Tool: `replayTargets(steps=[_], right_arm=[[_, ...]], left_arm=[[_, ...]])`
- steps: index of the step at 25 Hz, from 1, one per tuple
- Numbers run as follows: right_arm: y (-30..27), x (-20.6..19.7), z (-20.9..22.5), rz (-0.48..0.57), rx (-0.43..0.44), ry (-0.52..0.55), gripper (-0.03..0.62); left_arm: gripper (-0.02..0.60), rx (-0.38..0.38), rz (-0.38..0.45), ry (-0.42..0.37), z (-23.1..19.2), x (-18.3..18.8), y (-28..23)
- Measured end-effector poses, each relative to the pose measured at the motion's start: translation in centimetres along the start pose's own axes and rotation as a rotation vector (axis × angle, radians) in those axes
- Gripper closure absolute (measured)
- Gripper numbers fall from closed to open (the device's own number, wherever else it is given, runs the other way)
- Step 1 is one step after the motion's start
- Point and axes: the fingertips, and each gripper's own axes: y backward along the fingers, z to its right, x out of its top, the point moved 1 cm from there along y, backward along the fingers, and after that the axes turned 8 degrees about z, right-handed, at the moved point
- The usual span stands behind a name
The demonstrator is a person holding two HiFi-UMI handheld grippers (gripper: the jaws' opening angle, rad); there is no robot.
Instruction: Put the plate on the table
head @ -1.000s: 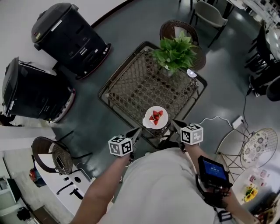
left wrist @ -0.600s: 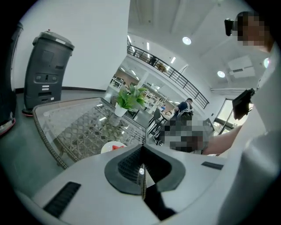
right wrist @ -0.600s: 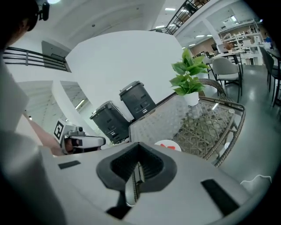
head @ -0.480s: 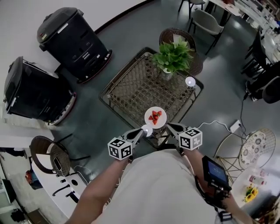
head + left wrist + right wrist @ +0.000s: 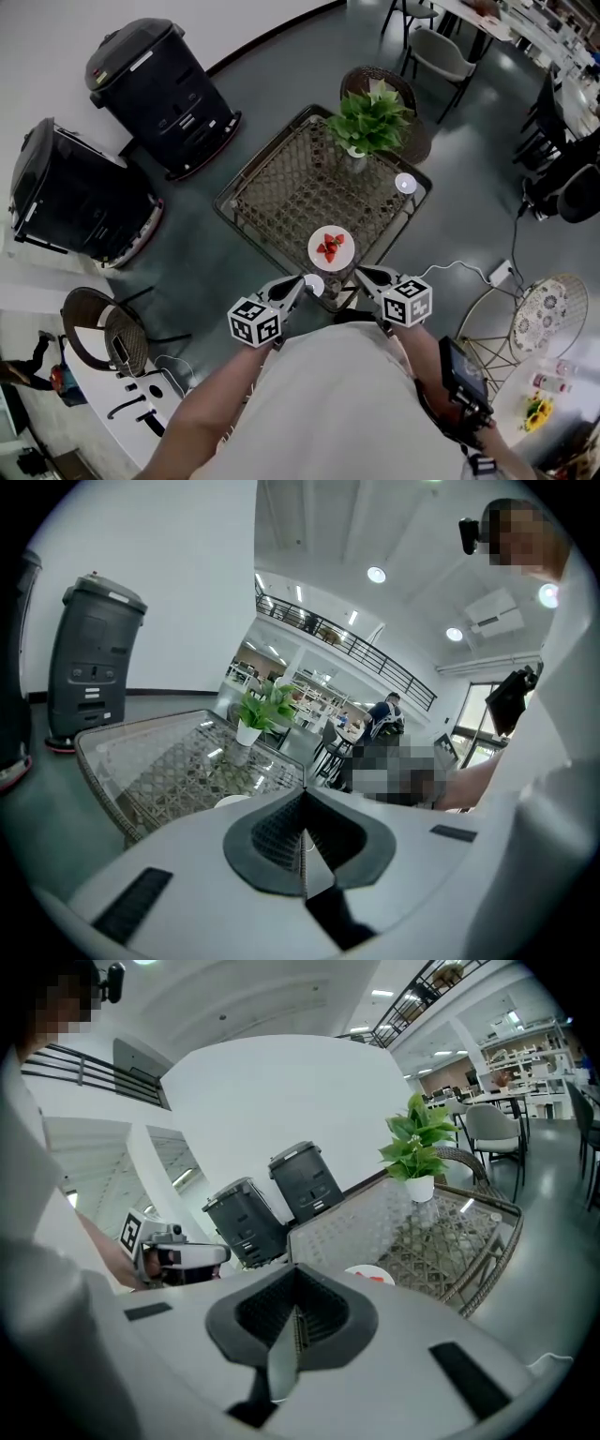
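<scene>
So the small round white plate with strawberries [image 5: 331, 248] is sitting on the square glass-topped wicker table [image 5: 281, 192], near its lower edge, about the middle of the head view. The left gripper [image 5: 298, 281] and right gripper [image 5: 362, 273] hover just below it, each with its jaws pressed together on nothing, neither touching the plate. Looks to me like the placing step is done. The next move just needs both grippers backing off without clipping the table's rim.

- Clear glass tops the table [image 5: 281, 183], glossy and catching the lights, with woven wicker lattice beneath.
- The plate [image 5: 331, 248] looks white, smooth and shiny.
- The left gripper [image 5: 304, 799] and right gripper [image 5: 298, 1288] have matt white plastic shells and dark ribbed pads [image 5: 277, 834].
- The floor [image 5: 469, 159] is polished grey.
- The bins [image 5: 159, 80] are black plastic with a dull sheen.
</scene>
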Motion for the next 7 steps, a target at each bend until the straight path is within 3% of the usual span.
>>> replayTargets(steps=[7], right_arm=[[1.2,-0.2,-0.5,0.014,0.003,0.015,0.589]], left_arm=[[0.577,-0.001,-0.006,-0.019,1.2,-0.6,-0.2]])
